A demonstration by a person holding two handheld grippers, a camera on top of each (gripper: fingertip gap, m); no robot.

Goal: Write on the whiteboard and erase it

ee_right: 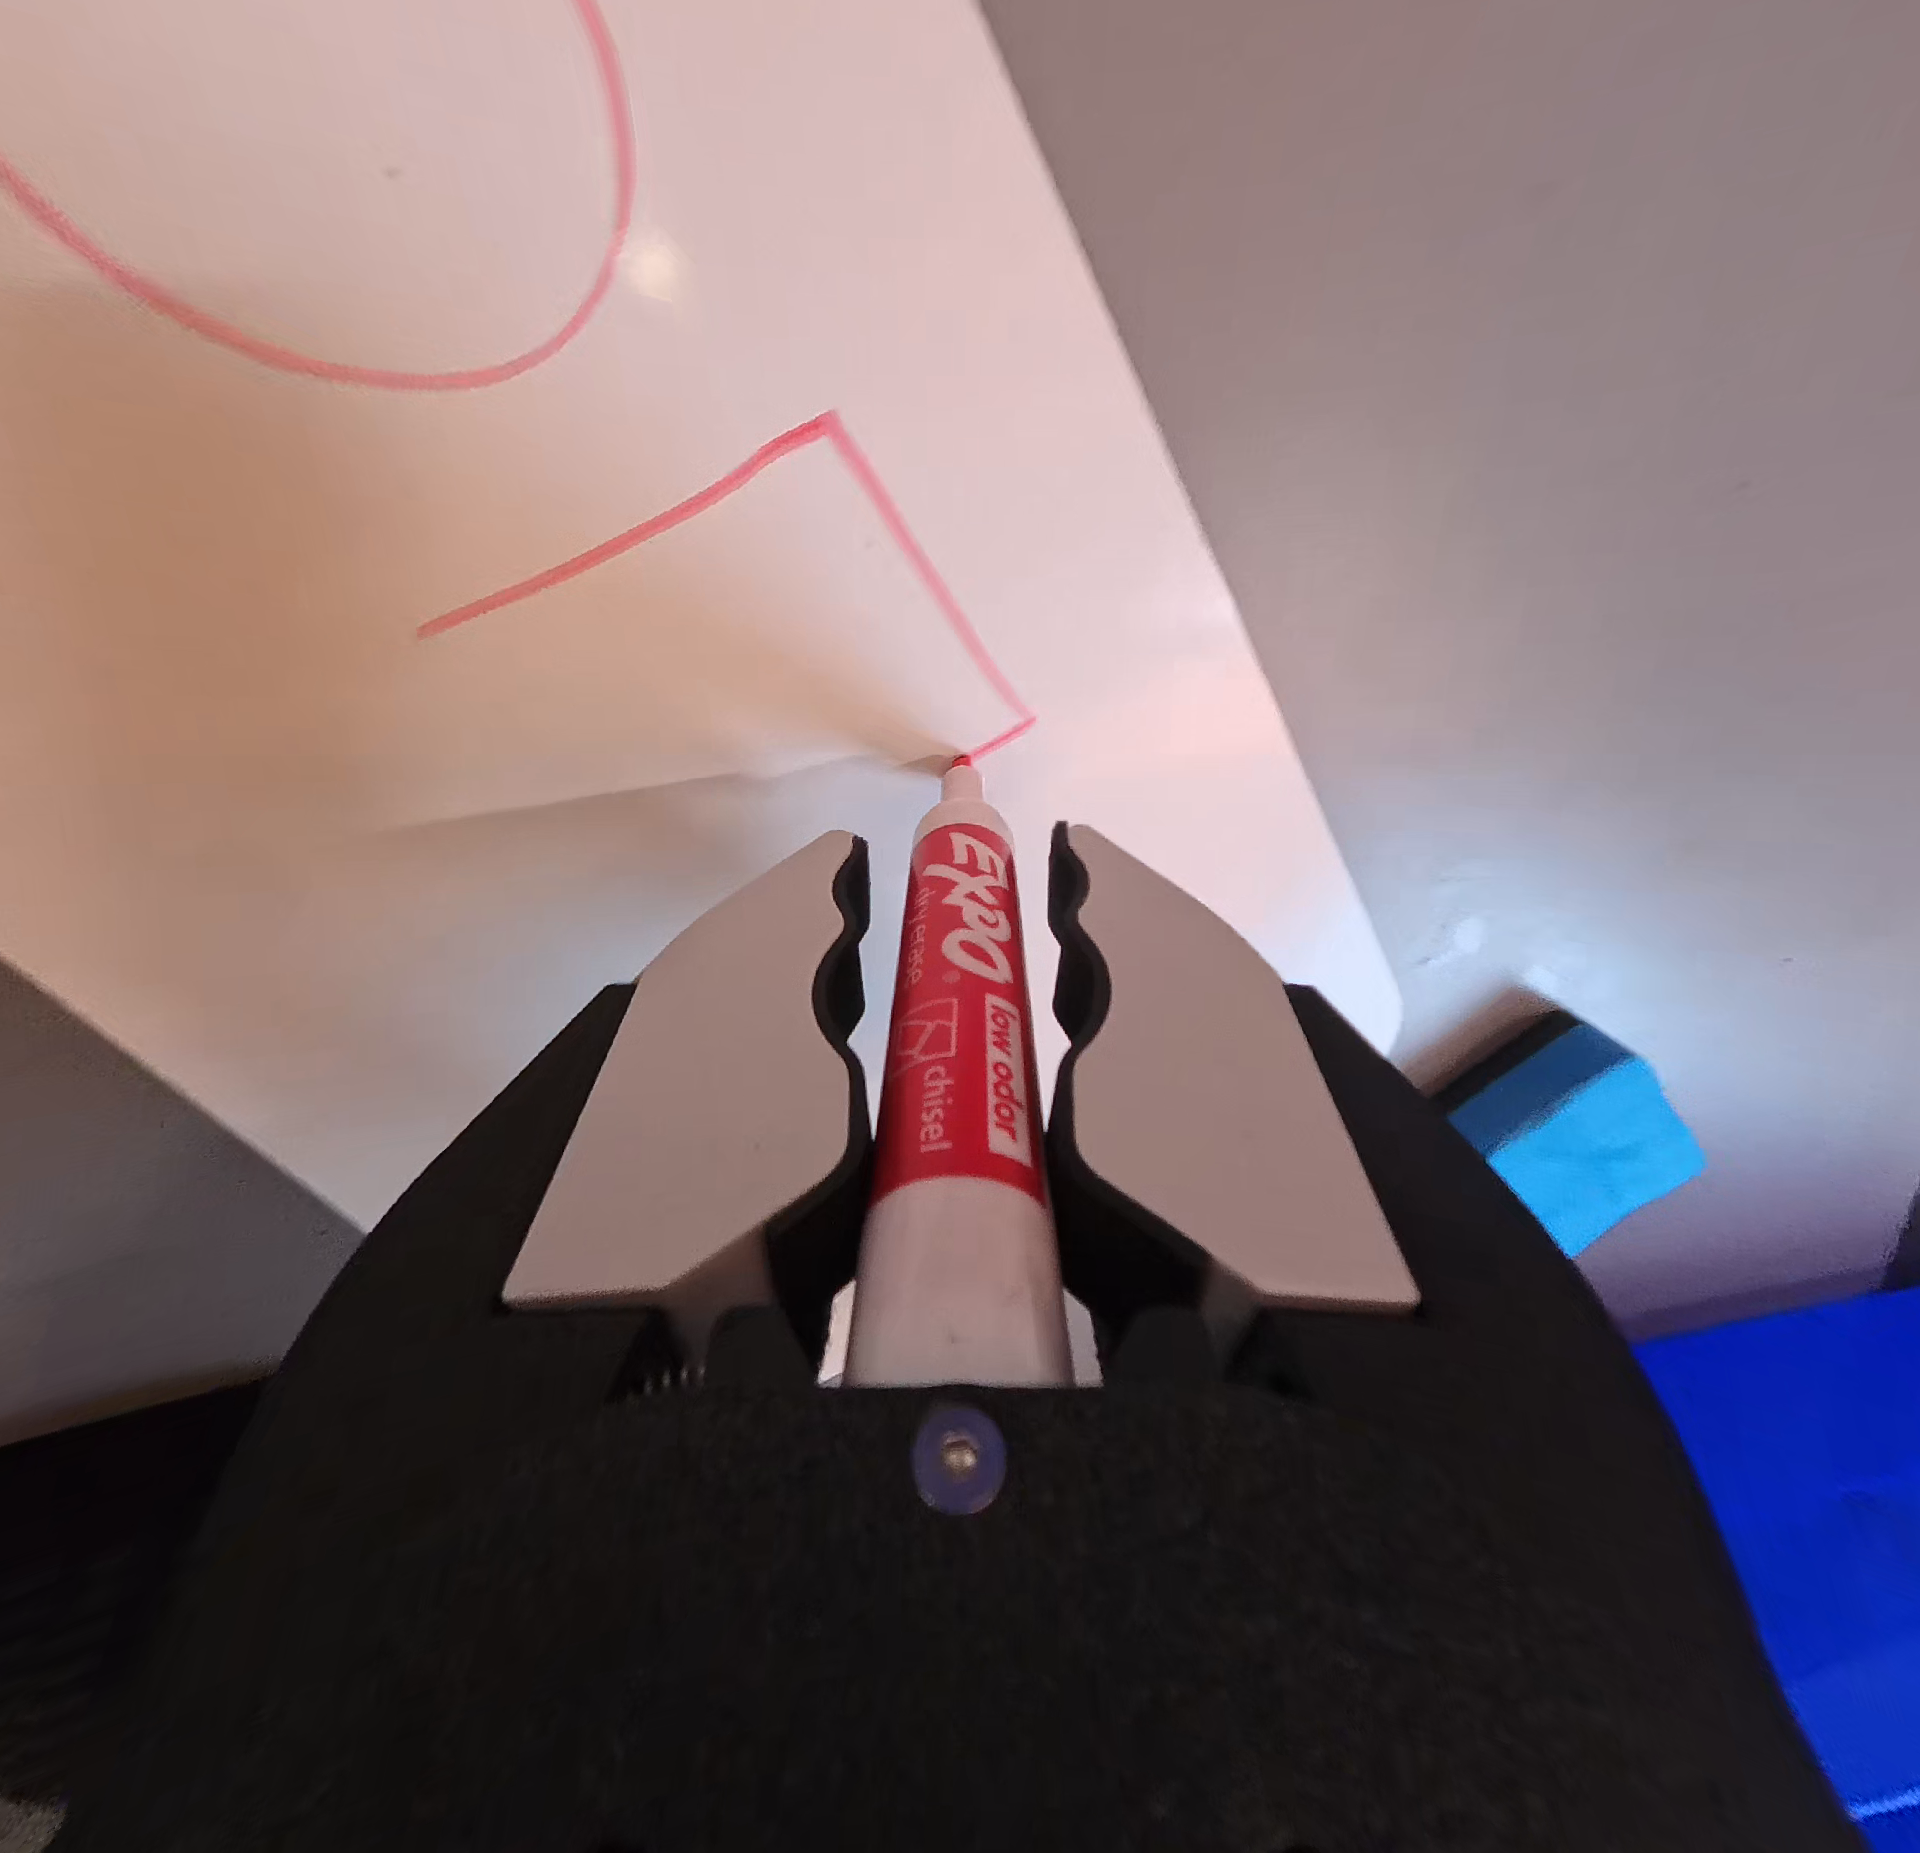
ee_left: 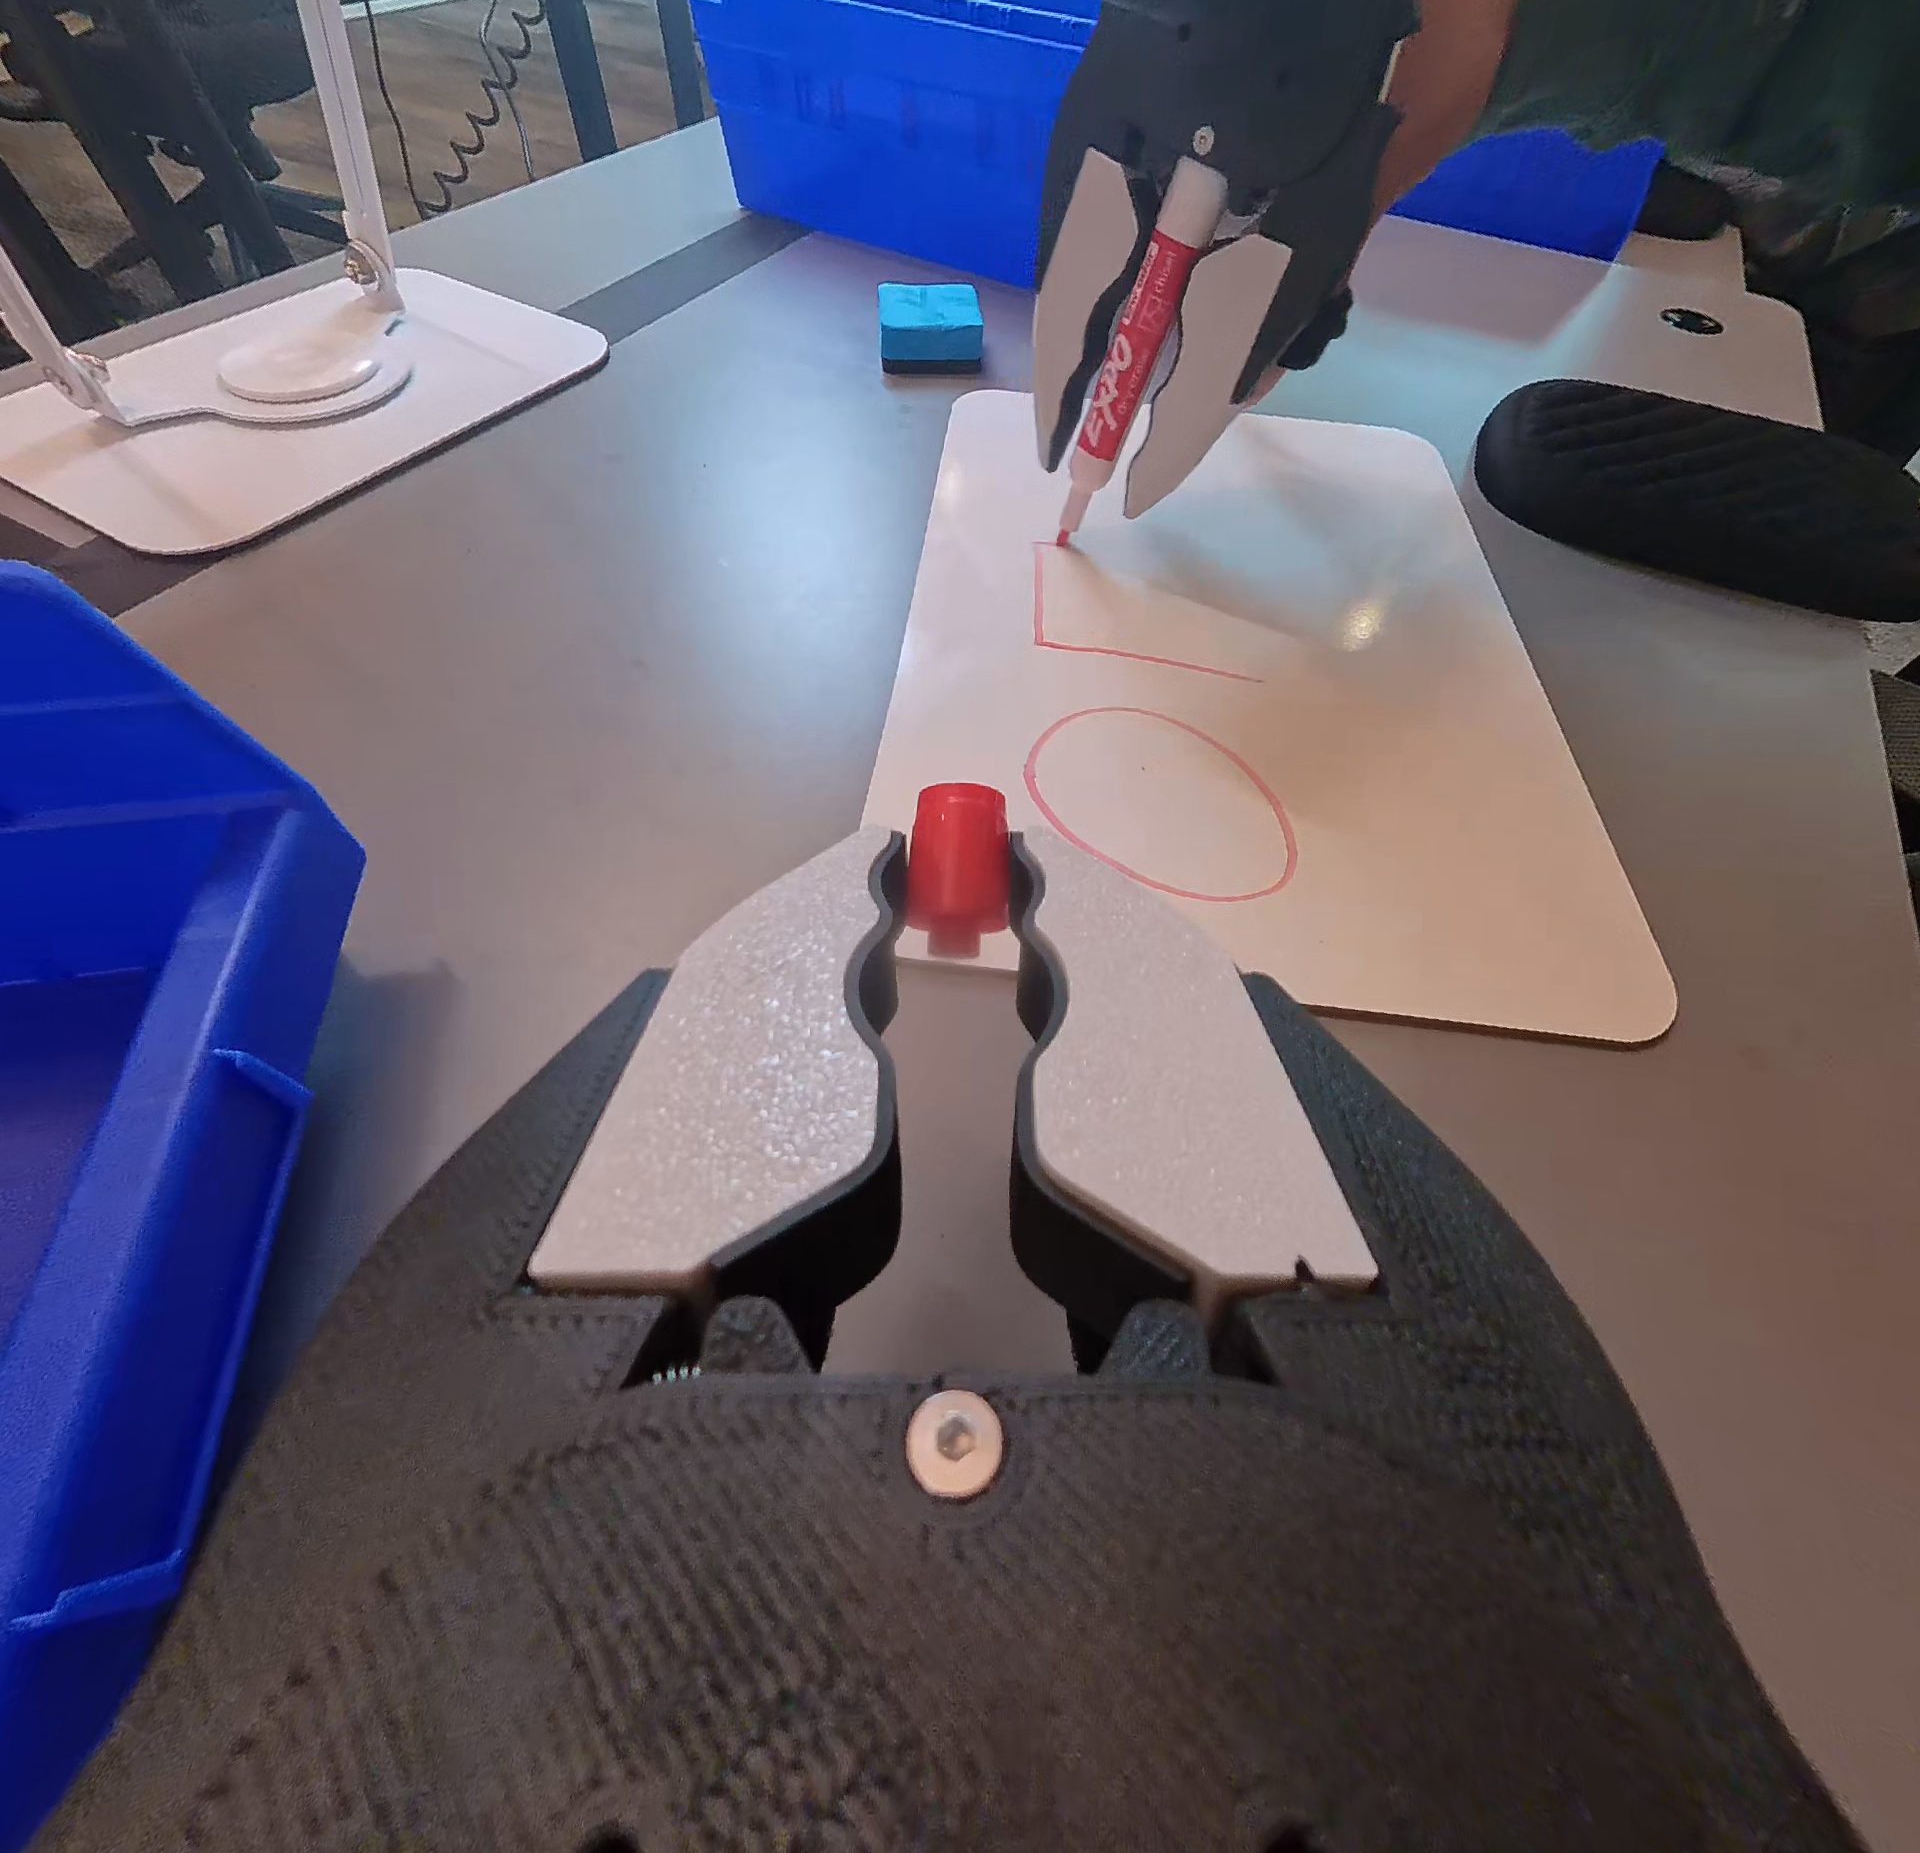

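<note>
A grey bench [ee_left: 644, 598] carries a white whiteboard [ee_left: 1455, 868] lying flat, its long axis running from 7 o'clock to 1 o'clock in the left wrist view. Blue bins stand around it: one [ee_left: 894, 110] at 12 o'clock behind the board, another [ee_left: 135, 1024] at 9 o'clock. A white lamp base [ee_left: 301, 369] sits at 10 o'clock, a blue eraser [ee_left: 930, 326] just beyond the board's far edge, and a black armrest [ee_left: 1704, 494] at 2 o'clock. Dark table legs and wood floor show in the room behind.

On the board are a red circle [ee_left: 1158, 804] and, beyond it, an unfinished red outline [ee_left: 1091, 619] of two sides and a short start of a third.

The right tongs [ee_right: 956, 858] are narrowed on the marker [ee_right: 961, 1055], gripping its barrel. Its long axis lies along the fingers, tip pointing down and forward, touching the board at the outline's far corner.

The left tongs [ee_left: 954, 868] are narrowed on the red cap [ee_left: 956, 863], held over the board's near edge, its closed end pointing away toward 12 o'clock.
</note>
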